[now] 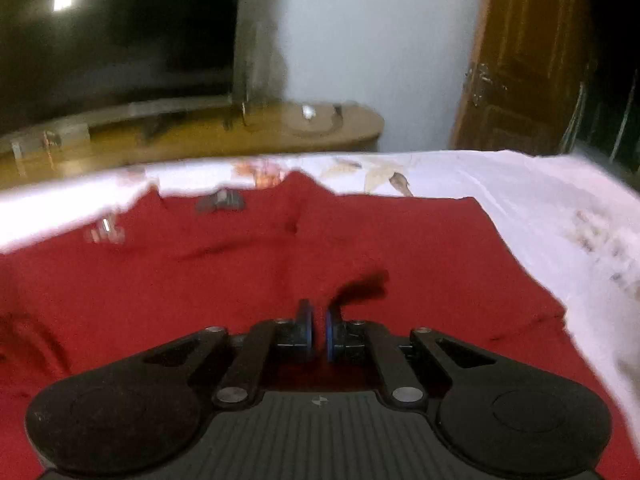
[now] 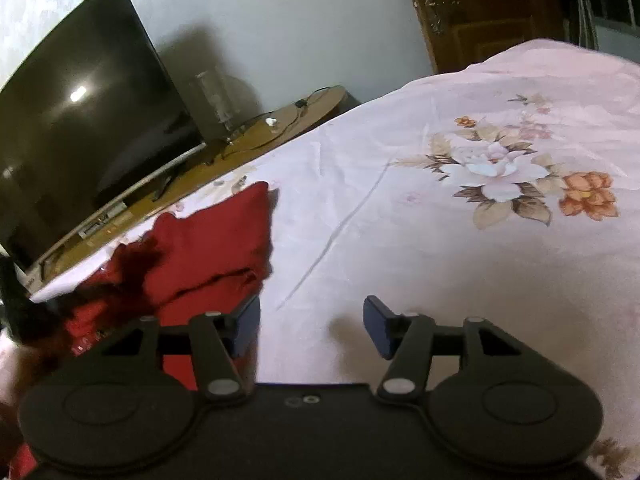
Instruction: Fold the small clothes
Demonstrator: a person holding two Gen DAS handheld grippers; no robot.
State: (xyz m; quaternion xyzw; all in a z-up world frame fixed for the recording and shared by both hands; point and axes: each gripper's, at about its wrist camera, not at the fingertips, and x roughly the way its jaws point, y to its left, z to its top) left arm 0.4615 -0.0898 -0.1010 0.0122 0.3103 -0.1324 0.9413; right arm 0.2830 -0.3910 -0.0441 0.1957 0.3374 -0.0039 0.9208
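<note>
A red garment [image 1: 400, 248] lies spread on the floral bedsheet [image 1: 540, 200]. My left gripper [image 1: 319, 312] sits low over its middle with the blue pads almost together. A dark, blurred fold of the red cloth [image 1: 360, 284] rises from the fingertips, so it is shut on the garment. In the right wrist view the red garment [image 2: 224, 240] lies bunched at the left. My right gripper [image 2: 312, 320] stands open above the bare sheet just right of the garment, with nothing between its fingers [image 2: 378, 326]. Its left finger overlaps the garment's edge.
The bedsheet [image 2: 440, 260] stretches wide to the right of the garment. Past the bed's far edge a wooden stand [image 1: 260, 132] carries a dark television [image 1: 120, 32] and cables. A wooden door [image 1: 528, 60] stands at the back right.
</note>
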